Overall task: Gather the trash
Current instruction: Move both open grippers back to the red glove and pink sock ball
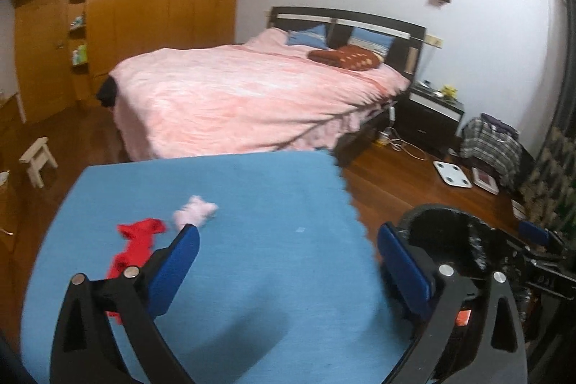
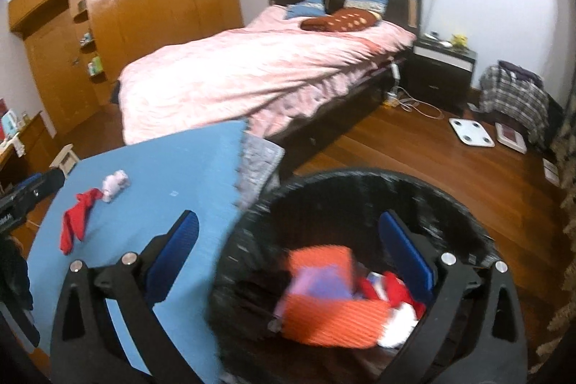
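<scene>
Both tongs are spread wide and hold nothing, left tongs (image 1: 288, 261) and right tongs (image 2: 288, 247).

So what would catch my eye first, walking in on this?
Probably the big pink bed filling the middle of the room, then the blue mat in front with a red scrap and a pale pink wad lying on it. At the mat's right edge stands a black bin holding an orange box, under the open right hand-held gripper.

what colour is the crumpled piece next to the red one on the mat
Pale pink crumpled piece, clearest in the left wrist view.
</scene>
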Available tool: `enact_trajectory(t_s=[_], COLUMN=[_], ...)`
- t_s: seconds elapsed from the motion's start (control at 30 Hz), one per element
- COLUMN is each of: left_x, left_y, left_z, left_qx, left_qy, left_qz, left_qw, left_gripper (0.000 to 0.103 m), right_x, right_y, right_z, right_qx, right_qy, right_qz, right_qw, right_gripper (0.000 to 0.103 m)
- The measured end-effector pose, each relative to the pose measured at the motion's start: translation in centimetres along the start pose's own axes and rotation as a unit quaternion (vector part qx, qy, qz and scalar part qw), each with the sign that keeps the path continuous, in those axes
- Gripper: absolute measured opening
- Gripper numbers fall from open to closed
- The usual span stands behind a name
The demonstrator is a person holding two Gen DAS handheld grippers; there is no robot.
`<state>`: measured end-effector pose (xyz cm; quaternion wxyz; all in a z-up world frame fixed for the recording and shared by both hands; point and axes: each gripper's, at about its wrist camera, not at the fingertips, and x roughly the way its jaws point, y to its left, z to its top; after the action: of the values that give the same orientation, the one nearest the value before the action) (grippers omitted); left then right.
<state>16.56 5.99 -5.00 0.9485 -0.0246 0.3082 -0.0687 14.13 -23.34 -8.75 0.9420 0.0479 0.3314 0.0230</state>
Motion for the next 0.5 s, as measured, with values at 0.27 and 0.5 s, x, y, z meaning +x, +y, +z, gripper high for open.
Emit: enact_trajectory(t_s=[0.27,0.5], left_x=[0.1,2.5], left_y=[6.3,10.6], left_z=[-0.2,-1.3], left_qx=[-0.02,-0.043], left_qy=[-0.003,0.011], left_qz=[0.048,0.078], left_qw=[0.9986,0.9959], left_gripper=[0.097,0.097], right_x=[4.3,8.2], right_y=[8.1,12.7], right_z=[2.0,2.3], right_qx=[-0.045,-0.082], right_qy=[0.001,0.002], right_qz=[0.037,0.049], right_qw=[0.998,0.995], right_gripper=[0.098,0.098])
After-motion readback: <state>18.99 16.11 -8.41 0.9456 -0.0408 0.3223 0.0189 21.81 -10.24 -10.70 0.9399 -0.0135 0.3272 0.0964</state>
